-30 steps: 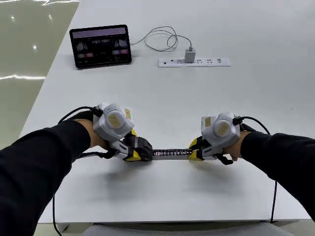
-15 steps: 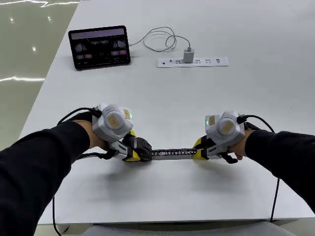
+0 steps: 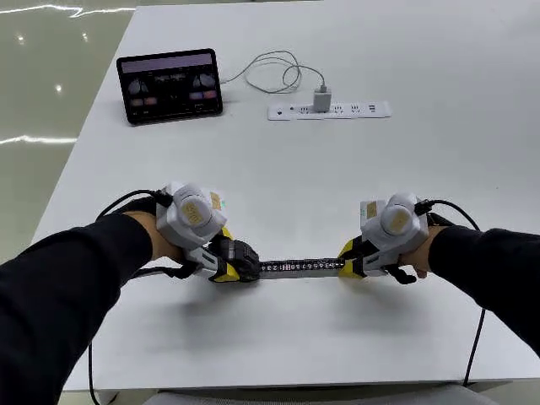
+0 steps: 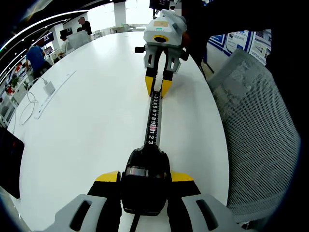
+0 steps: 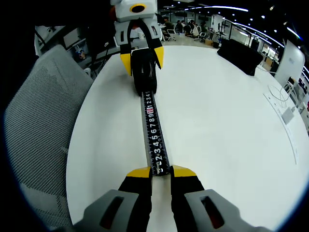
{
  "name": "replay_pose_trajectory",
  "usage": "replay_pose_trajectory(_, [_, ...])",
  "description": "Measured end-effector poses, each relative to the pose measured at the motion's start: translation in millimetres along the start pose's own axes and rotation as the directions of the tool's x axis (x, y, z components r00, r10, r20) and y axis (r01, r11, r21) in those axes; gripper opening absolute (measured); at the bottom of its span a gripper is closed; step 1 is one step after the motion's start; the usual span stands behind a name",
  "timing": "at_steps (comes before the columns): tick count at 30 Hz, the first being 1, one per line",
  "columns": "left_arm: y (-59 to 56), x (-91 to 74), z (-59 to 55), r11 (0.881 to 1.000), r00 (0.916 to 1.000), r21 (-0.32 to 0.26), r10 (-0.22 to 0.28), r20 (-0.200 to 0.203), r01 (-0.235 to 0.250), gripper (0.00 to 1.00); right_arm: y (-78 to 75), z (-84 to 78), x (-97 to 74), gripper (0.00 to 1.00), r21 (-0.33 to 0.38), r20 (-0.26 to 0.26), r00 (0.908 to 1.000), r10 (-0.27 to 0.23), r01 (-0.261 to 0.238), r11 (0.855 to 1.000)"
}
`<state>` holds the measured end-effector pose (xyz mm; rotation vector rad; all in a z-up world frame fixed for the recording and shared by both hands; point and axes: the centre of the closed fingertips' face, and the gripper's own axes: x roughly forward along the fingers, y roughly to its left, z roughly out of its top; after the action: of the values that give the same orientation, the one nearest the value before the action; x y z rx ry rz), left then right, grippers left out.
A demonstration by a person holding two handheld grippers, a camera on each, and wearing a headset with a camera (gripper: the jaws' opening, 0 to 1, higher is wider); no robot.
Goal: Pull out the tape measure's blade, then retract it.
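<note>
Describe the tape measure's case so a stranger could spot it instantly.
Start at the near edge of the white table. The case sits clamped in the left gripper: a black block, the one with a numbered blade running out.

Sleeves (image 3: 67, 278): black, long.
Left gripper (image 3: 229, 253): pale grey rounded shell, yellow label, black jaws, yellow tips.
Right gripper (image 3: 348, 260): same grey shell, black jaws, yellow tips.
Cables (image 3: 479, 333): black, thin, one from each gripper.
</note>
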<state>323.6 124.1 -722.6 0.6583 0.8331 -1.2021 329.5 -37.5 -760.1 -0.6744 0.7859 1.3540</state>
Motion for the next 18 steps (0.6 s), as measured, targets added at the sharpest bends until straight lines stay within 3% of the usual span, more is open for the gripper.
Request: replay_pose_trajectory(18, [1.3, 0.8, -0.7, 1.0, 1.0, 0.001, 0.006, 0.001, -0.006, 0.32, -1.9, -11.6, -8.3, 0.09, 0.012, -0.012, 0.9999, -0.009, 0.009, 1.0])
